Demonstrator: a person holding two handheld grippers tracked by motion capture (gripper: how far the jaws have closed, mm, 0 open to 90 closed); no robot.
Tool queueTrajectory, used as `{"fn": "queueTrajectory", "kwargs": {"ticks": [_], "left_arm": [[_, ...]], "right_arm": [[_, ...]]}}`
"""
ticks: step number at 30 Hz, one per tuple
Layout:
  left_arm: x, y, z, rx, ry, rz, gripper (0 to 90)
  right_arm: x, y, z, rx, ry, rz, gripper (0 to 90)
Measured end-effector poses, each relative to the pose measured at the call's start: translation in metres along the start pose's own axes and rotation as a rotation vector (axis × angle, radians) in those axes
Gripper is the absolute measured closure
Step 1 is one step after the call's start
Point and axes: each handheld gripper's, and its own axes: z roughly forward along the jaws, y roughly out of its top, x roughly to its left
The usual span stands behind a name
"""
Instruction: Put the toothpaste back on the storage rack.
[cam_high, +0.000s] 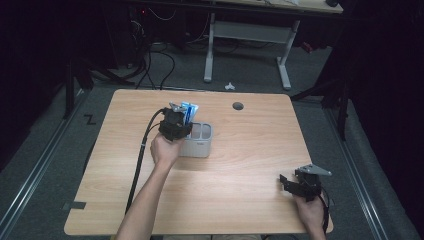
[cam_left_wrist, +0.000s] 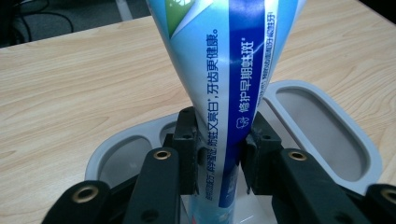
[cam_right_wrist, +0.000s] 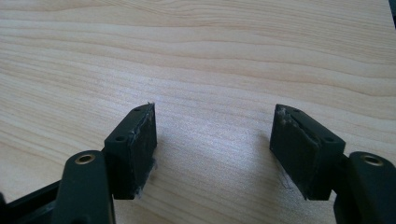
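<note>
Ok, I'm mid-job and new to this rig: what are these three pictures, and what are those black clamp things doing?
No robot here: a person holds a two-jaw gripper in each hand. The high view looks down on the wooden table. There the left gripper is over a grey organizer with several compartments. The left gripper view looks along that gripper's own jaws: they pinch a blue and white toothpaste tube, its lower end pointing down into the organizer. The right gripper sits near the table's right front corner; its own view shows jaws apart over bare wood, holding nothing.
</note>
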Motion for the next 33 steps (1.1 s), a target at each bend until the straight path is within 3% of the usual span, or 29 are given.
{"fn": "queueTrajectory", "kwargs": {"ticks": [6, 9, 13, 22, 33], "left_arm": [[0.002, -0.002, -0.001, -0.003, -0.002, -0.008, 68.2], [0.004, -0.003, 0.000, 0.001, -0.006, -0.025, 61.7], [0.003, -0.003, -0.003, -0.013, -0.002, -0.003, 56.4], [0.004, -0.003, -0.015, -0.052, -0.013, 0.000, 44.2], [0.011, -0.005, -0.032, -0.096, -0.011, -0.006, 41.9]], "right_arm": [[0.000, 0.000, 0.000, 0.000, 0.000, 0.000, 31.8], [0.000, 0.000, 0.000, -0.001, -0.001, 0.000, 31.8], [0.000, 0.000, 0.000, 0.000, 0.000, 0.000, 31.8], [0.000, 0.000, 0.000, 0.000, 0.000, 0.001, 31.9], [0.000, 0.000, 0.000, 0.000, -0.001, 0.001, 31.9]]}}
